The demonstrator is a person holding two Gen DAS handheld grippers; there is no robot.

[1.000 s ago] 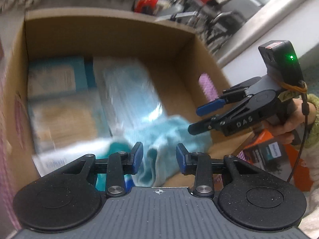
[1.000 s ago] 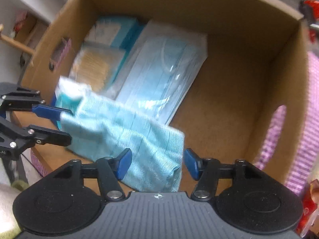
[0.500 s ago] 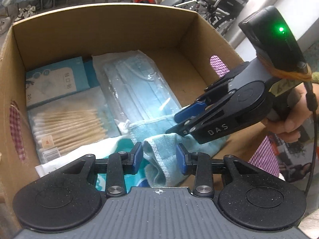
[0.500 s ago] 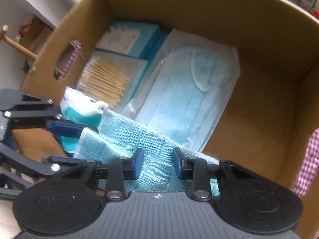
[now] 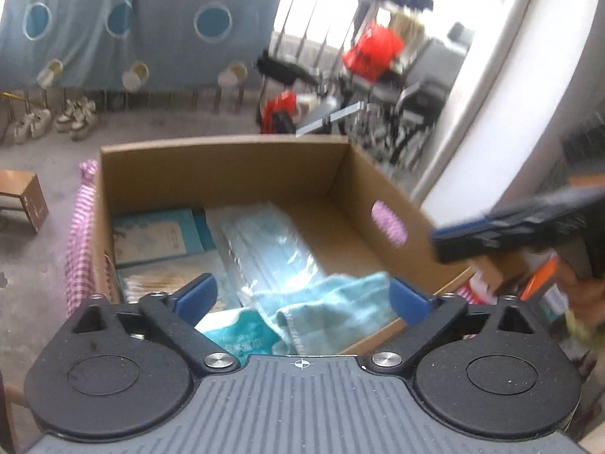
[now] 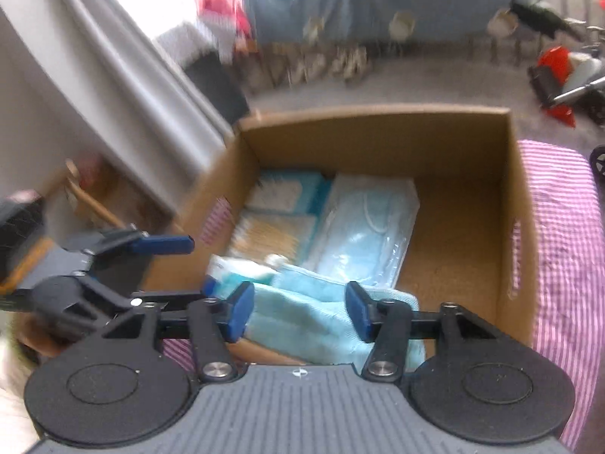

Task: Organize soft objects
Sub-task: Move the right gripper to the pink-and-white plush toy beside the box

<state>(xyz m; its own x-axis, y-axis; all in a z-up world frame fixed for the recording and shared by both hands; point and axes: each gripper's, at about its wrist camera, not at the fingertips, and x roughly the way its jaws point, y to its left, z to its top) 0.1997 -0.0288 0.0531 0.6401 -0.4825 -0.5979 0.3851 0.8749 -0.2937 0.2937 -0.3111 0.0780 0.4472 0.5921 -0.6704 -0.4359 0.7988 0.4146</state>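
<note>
Cardboard forms the open box (image 5: 227,166) at the centre of both views; its near wall is cut off behind the gripper bodies. Motion blur softens the room behind it and the print on the items inside, which cannot be read. In the left wrist view the right gripper (image 5: 446,244) enters from the right edge as a dark smear, and the hand holding it is barely made out at the lower right. Inside the box, a pale blue carton (image 6: 287,193) lies at the back left, a pack of cotton swabs (image 6: 272,234) in front of it, and a clear bag of face masks (image 6: 370,234) to their right. A teal packet (image 5: 242,331) and a folded light blue towel (image 5: 332,302) lie at the near edge, the towel partly over the masks. The left gripper (image 5: 302,295) has just opened wide; the right gripper's jaws have also just parted. Both hang above the towel without touching it. Pink checked cloth (image 6: 567,246) lies under the box.
</note>
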